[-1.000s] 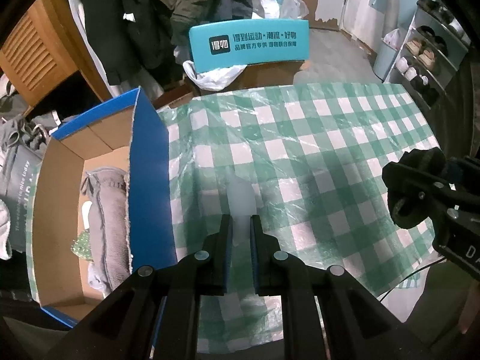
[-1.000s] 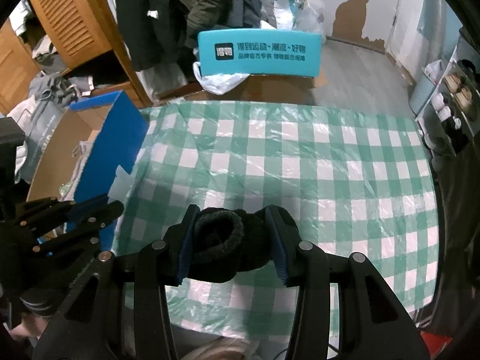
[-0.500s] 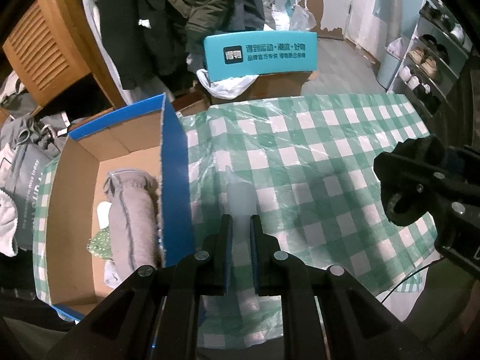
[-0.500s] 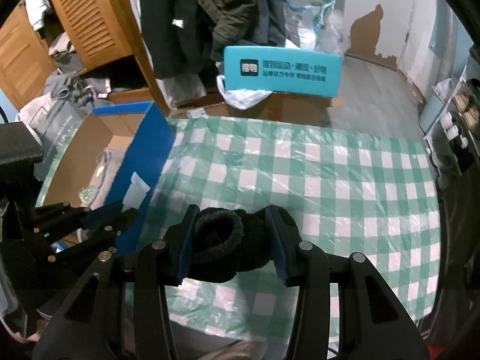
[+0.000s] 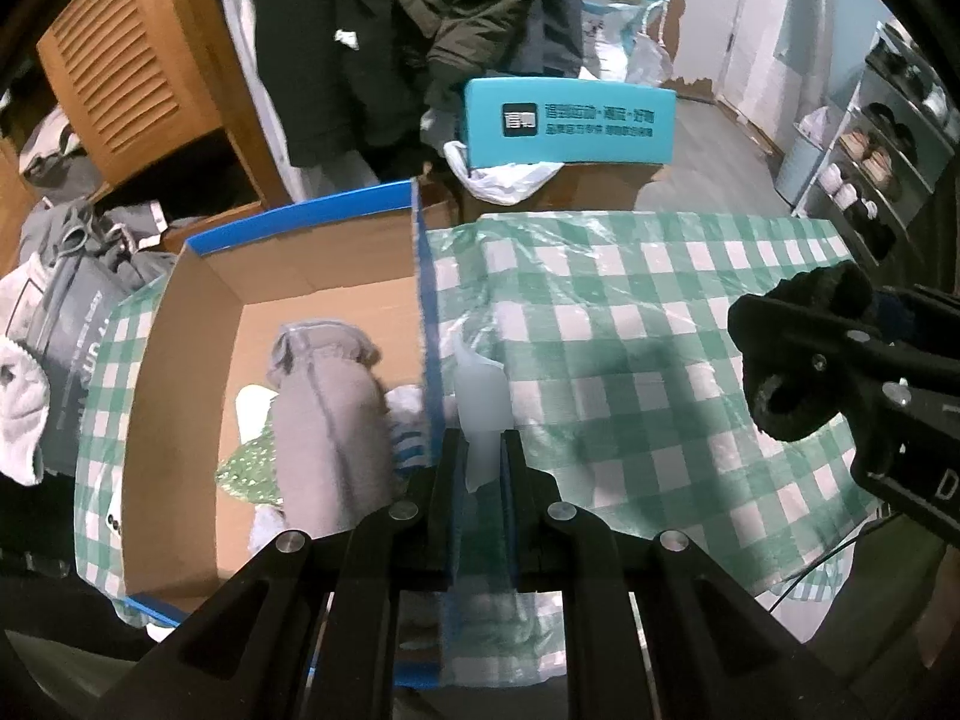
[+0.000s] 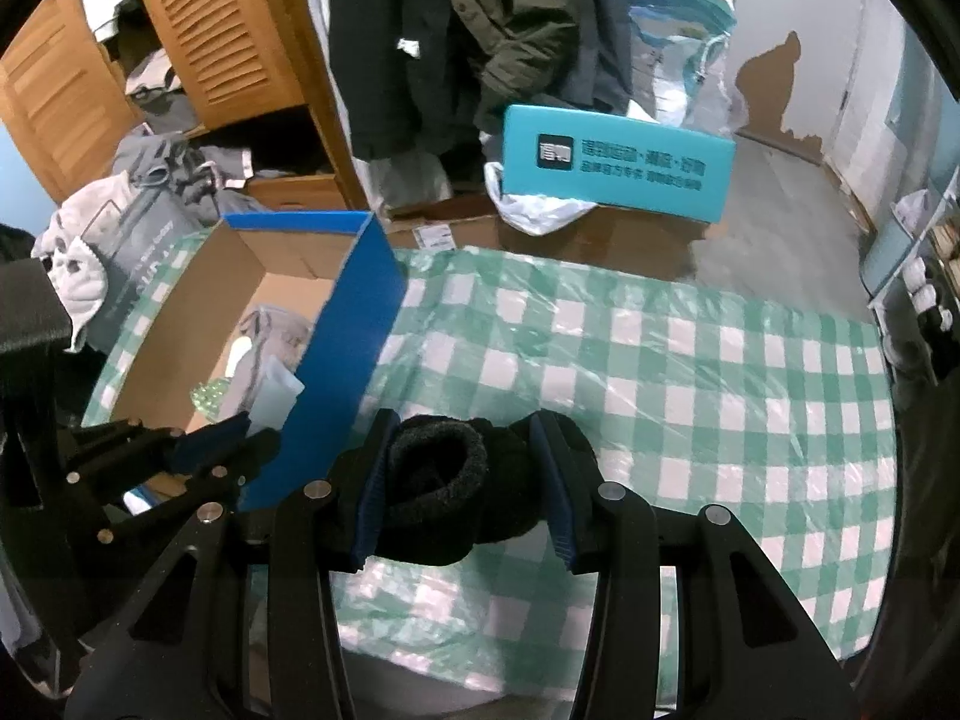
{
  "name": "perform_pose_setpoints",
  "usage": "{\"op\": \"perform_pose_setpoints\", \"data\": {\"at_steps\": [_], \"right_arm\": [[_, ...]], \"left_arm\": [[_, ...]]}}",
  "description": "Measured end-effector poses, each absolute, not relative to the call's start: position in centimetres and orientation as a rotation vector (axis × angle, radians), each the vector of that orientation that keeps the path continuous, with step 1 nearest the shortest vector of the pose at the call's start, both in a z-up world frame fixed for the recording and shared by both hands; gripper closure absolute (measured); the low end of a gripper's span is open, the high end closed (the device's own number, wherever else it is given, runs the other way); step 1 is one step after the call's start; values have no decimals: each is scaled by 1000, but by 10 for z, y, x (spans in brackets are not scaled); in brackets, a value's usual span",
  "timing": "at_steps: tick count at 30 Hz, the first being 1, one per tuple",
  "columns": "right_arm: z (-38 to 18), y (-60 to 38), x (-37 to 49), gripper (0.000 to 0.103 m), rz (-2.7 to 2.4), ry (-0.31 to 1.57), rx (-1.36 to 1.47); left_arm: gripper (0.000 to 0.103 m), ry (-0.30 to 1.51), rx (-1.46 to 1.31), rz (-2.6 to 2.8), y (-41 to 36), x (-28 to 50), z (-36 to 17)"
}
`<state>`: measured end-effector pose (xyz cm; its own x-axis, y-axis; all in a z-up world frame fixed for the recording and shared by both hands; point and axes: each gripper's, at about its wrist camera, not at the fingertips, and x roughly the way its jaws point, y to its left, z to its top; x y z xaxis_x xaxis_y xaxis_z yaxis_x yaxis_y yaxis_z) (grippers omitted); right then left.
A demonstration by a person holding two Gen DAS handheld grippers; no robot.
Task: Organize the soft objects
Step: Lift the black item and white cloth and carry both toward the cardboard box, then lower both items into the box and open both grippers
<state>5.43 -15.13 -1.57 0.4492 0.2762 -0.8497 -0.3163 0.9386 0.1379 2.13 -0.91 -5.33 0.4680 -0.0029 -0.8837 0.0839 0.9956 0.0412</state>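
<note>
Left wrist view: my left claw (image 5: 479, 461) pinches a pale sheet (image 5: 480, 396) at frame centre, my right claw (image 6: 462, 483) grips a black sock (image 6: 441, 489); clear the box (image 5: 423, 300) wall before releasing.

Two grippers are showing: the left gripper (image 5: 480, 462) is pinching one pale sheet (image 5: 480, 396), the right gripper (image 6: 462, 480) is squeezing one black sock roll (image 6: 444, 492). One blue box (image 5: 429, 324) is sitting at 9 o'clock with one grey roll (image 5: 327, 414) lying inside. One teal box (image 5: 570, 123) is standing at 12 o'clock.
</note>
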Motion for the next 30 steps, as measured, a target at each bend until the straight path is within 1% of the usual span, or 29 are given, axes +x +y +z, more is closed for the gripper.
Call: {"op": "perform_pose_setpoints", "data": {"at_steps": [16, 30], "right_arm": [[-16, -85, 63, 59, 456, 1053, -75], [-23, -23, 68, 59, 535, 1072, -105]], "left_arm": [[92, 1075, 4, 27, 55, 14, -51], [92, 1102, -67, 125, 114, 14, -64]]}}
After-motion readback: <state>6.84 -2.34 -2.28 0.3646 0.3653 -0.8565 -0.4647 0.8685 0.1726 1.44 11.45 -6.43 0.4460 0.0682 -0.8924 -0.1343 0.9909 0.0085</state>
